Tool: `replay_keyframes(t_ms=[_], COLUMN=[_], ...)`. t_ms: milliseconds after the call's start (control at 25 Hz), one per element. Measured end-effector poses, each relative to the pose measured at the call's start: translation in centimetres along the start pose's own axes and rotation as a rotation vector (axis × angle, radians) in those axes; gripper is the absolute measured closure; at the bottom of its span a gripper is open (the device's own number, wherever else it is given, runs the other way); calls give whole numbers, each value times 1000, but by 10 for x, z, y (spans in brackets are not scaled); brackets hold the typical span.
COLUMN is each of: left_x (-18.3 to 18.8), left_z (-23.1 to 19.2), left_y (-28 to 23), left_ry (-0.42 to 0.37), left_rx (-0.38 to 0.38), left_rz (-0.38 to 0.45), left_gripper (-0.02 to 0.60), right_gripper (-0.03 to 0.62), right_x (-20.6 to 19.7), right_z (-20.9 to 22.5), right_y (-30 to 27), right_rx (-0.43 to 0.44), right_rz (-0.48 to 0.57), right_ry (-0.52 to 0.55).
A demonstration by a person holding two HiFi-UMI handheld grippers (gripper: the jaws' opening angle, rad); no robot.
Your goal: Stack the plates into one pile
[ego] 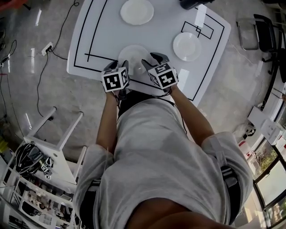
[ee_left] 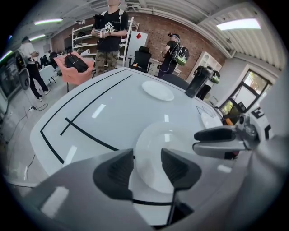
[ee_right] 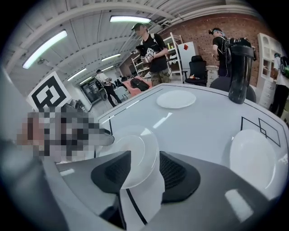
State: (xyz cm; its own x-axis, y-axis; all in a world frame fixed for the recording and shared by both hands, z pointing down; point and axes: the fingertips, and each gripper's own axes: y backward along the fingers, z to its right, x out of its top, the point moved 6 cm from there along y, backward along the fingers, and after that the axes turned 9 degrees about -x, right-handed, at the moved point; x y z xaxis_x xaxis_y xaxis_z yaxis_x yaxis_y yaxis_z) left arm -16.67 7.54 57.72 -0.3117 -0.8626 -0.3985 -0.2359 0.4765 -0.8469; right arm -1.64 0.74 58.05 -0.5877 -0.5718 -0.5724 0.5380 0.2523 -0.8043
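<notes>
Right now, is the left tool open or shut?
Open. In the left gripper view the left tool has its jaws apart, and the round white plate shows through the gap, flat on the white table.

A lab, with brick wall, shelving, coiled cables.

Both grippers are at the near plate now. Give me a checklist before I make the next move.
1. All plates in sight: ok. Near plate, far plate and right plate lie apart on the table, none stacked.
2. Left gripper open: ok, jaws apart with the near plate ahead between them.
3. Right gripper open: ok, jaws apart at the same plate.
4. Hold on the near plate: not ok, neither gripper is closed on it.
5. Jaws touching its rim: cannot tell.
6. Bottle out of the way: ok, it stands at the far edge, apart from the plates.
</notes>
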Motion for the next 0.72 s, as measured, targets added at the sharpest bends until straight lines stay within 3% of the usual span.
replay_keyframes(t_ms=[320,720], left_x=[-10,-8], left_z=[-1,3], left_y=[-11,-1], left_ry=[58,63], left_rx=[-23,-43], left_rz=[-46,27], left_gripper=[380,380], right_gripper=[401,408], right_x=[-8,-6], right_z=[-1,-4], right_y=[-11,-4], right_rx=[14,-36], right_rz=[-55,-13], right_ry=[9,-1])
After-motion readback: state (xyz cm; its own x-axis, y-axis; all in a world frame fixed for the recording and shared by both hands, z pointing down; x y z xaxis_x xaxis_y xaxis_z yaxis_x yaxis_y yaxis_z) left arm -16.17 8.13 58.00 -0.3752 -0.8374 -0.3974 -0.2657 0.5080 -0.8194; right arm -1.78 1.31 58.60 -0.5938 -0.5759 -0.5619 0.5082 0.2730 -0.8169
